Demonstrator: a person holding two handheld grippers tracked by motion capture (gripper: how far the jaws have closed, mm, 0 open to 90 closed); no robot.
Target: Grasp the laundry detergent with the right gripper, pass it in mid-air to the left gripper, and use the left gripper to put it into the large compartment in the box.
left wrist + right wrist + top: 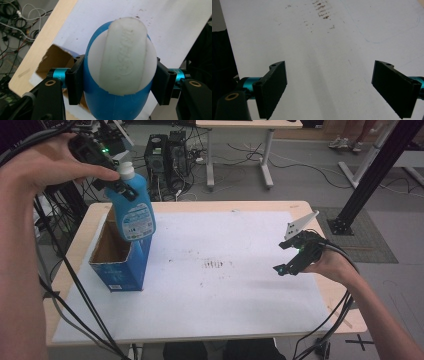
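The left gripper clamps the blue bottle above the open box; right of the box, the right gripper gapes wide, empty.

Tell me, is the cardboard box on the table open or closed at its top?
Open. In the high view the box shows its brown inside, with the blue bottle held above it by the left gripper.

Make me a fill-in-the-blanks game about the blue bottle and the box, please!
1. The left tongs are shut on the blue ____.
2. The bottle's cap is coloured ____.
3. The open cardboard box stands on the ____ side of the table in the high view.
4. The right tongs are ____, with nothing between them.

Missing words: bottle, white, left, open
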